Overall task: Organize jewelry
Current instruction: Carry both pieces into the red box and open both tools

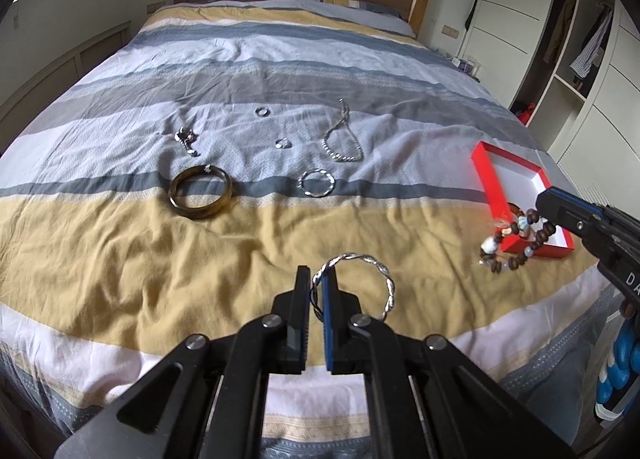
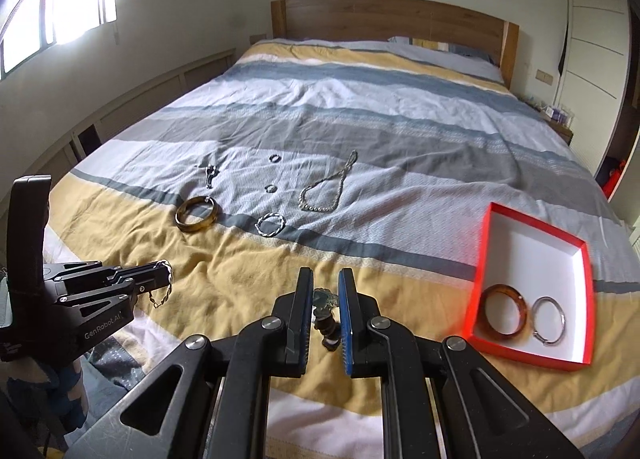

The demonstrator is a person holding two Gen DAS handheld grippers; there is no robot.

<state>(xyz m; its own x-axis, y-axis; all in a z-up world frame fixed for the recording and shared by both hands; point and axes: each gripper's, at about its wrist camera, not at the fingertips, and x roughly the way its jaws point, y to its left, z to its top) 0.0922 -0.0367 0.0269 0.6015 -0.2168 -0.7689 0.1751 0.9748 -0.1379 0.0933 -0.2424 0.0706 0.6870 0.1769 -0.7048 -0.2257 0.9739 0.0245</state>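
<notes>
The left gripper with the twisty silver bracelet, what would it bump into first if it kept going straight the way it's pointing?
Probably just the bedspread. The left gripper, shut on the twisted silver bangle, points down at the bare yellow stripe, short of the other jewelry.

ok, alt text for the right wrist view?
The right gripper holds a beaded bracelet above a striped bedspread. To its right, a red box holds an amber bangle and a silver hoop. At left, the left gripper grips a twisted silver bangle; more jewelry lies mid-bed.
</notes>
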